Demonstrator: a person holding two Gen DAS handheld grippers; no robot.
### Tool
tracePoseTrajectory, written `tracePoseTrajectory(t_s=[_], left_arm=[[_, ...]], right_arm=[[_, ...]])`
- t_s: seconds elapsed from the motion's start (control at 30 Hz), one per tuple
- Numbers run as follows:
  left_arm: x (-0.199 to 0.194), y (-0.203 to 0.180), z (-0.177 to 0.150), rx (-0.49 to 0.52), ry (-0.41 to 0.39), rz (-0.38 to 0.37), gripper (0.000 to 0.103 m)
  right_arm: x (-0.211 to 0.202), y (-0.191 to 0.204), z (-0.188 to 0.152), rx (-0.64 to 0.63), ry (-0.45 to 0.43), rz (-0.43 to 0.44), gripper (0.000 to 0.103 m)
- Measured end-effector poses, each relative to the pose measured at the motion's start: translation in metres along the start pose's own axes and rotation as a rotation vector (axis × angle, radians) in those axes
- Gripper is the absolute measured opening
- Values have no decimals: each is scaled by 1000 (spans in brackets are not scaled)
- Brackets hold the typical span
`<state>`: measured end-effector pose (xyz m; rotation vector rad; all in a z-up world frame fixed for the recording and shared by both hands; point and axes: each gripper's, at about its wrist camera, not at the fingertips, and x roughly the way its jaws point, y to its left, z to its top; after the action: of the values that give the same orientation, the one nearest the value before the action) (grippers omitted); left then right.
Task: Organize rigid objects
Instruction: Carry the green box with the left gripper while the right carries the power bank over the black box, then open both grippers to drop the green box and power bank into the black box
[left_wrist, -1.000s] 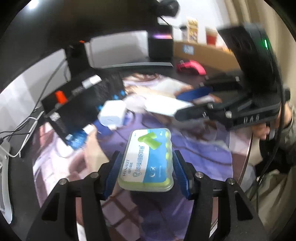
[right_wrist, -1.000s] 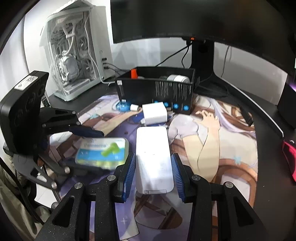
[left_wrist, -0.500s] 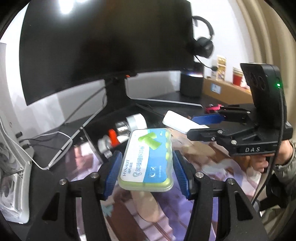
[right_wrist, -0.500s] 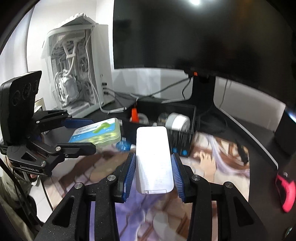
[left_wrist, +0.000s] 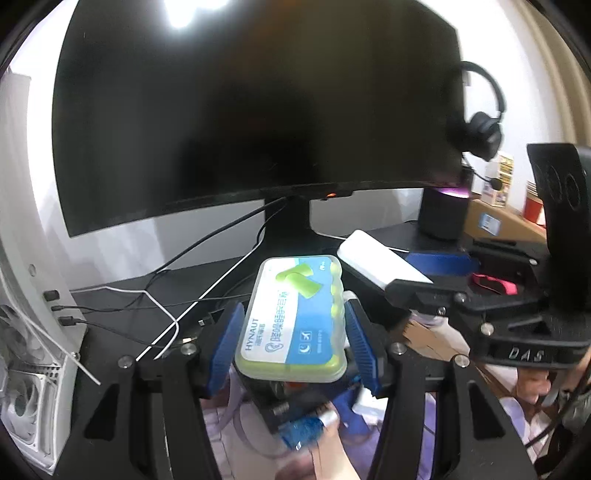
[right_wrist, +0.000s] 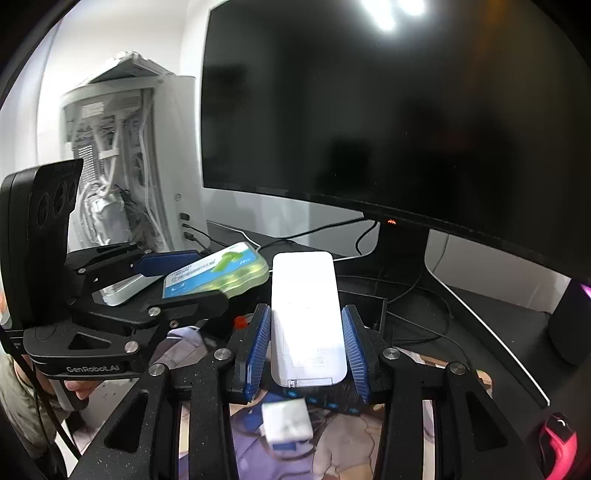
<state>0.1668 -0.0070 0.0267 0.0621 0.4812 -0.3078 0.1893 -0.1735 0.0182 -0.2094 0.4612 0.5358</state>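
Note:
My left gripper (left_wrist: 291, 343) is shut on a clear earplug case (left_wrist: 293, 317) with a blue and green label, held in the air above the desk. My right gripper (right_wrist: 306, 343) is shut on a flat white power bank (right_wrist: 306, 317), also lifted. Each gripper shows in the other's view: the right one with the power bank (left_wrist: 380, 266) at the right, the left one with the earplug case (right_wrist: 218, 273) at the left. Under both lies a black open box (right_wrist: 365, 302), mostly hidden behind the held items. A small white charger block (right_wrist: 286, 421) lies on the printed desk mat.
A large dark monitor (left_wrist: 258, 110) on its stand fills the back. A white computer tower (right_wrist: 125, 166) stands at the left with cables (left_wrist: 166, 314) trailing across the desk. A dark speaker (left_wrist: 443, 214), hanging headphones (left_wrist: 480, 136) and a pink mouse (right_wrist: 557, 439) sit to the right.
Both grippers rose from the desk mat with their items and moved toward the monitor. The black box now sits below and behind the fingers instead of ahead.

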Motion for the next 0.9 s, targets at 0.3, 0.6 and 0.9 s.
tracePoseTrajectory(t_s=[0.3, 0.6, 0.9], left_arm=[[36, 9, -11, -28, 79, 5, 55], [38, 8, -17, -25, 95, -2, 48], [14, 7, -26, -33, 77, -18, 49]], right_arm=[[54, -32, -15, 58, 115, -13, 40], [58, -32, -18, 57, 124, -13, 40], [42, -35, -26, 64, 121, 0, 40]])
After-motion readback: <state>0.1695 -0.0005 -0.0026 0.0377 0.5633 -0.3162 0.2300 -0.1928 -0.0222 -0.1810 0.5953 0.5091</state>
